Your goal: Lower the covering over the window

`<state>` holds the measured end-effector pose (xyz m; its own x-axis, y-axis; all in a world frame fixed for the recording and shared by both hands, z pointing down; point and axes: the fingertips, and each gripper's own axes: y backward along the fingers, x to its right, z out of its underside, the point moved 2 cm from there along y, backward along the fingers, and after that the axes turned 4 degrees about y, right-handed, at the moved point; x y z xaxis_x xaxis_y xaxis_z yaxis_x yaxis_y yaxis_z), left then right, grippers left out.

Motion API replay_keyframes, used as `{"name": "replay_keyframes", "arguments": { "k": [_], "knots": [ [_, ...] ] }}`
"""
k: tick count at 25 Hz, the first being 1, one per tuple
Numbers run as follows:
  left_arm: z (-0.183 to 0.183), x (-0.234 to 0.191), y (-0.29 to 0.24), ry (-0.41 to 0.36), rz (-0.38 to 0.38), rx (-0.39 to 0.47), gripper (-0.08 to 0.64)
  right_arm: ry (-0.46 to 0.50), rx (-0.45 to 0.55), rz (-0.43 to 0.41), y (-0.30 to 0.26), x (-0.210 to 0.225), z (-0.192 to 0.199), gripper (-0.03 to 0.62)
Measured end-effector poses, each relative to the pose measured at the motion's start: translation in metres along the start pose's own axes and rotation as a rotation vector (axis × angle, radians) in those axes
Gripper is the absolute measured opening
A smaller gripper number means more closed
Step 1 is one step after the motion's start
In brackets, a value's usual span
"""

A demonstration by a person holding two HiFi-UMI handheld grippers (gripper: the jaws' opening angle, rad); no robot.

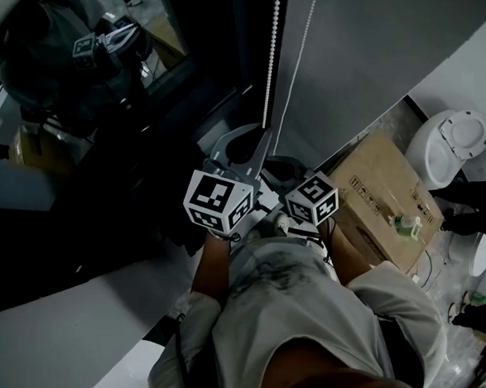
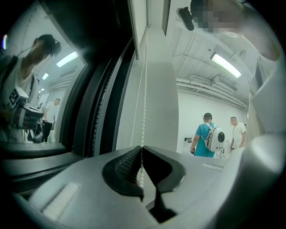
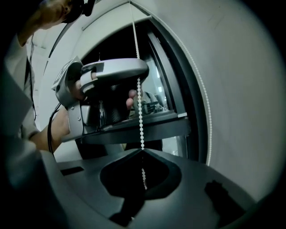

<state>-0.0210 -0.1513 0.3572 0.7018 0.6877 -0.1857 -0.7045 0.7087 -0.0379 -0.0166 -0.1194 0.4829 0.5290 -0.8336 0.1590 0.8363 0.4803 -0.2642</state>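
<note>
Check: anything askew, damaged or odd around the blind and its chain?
Nothing stands out. The white bead chain hangs straight, left gripper and right gripper both shut on it; the grey roller blind fabric looks flat and undamaged.

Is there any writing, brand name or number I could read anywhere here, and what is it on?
No text here can be read.
Cardboard box: dark printed marks, too small to read.
Marker cubes: black-and-white square patterns only, no letters or digits.
</note>
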Motion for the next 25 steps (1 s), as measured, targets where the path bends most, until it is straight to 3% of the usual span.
{"name": "replay_keyframes", "arguments": {
  "k": [5,8,10,12,14,20,25],
  "knots": [
    [0.017,0.000,0.003,0.034,-0.005,-0.017,0.015,-0.010,-0.044,0.006,0.006,-0.001,0.015,0.018],
    [0.018,0.002,0.004,0.031,-0.007,-0.017,0.015,-0.003,0.008,0.017,0.019,0.000,0.002,0.020],
    [0.018,0.003,0.005,0.029,-0.007,-0.018,0.015,0.005,0.071,0.021,0.031,0.002,-0.019,0.024],
    [0.018,0.004,0.006,0.030,-0.007,-0.016,0.015,0.021,0.138,0.018,0.044,0.002,-0.047,0.093],
    [0.018,0.005,0.007,0.030,-0.007,-0.015,0.017,0.050,0.203,0.011,0.057,-0.001,-0.080,0.109],
    [0.017,0.011,0.009,0.023,-0.002,-0.018,0.017,0.150,0.383,0.005,0.086,-0.011,-0.164,0.118],
    [0.017,0.017,0.010,0.017,0.010,-0.020,0.017,0.219,0.463,0.001,0.083,-0.013,-0.207,0.118]
  ]
}}
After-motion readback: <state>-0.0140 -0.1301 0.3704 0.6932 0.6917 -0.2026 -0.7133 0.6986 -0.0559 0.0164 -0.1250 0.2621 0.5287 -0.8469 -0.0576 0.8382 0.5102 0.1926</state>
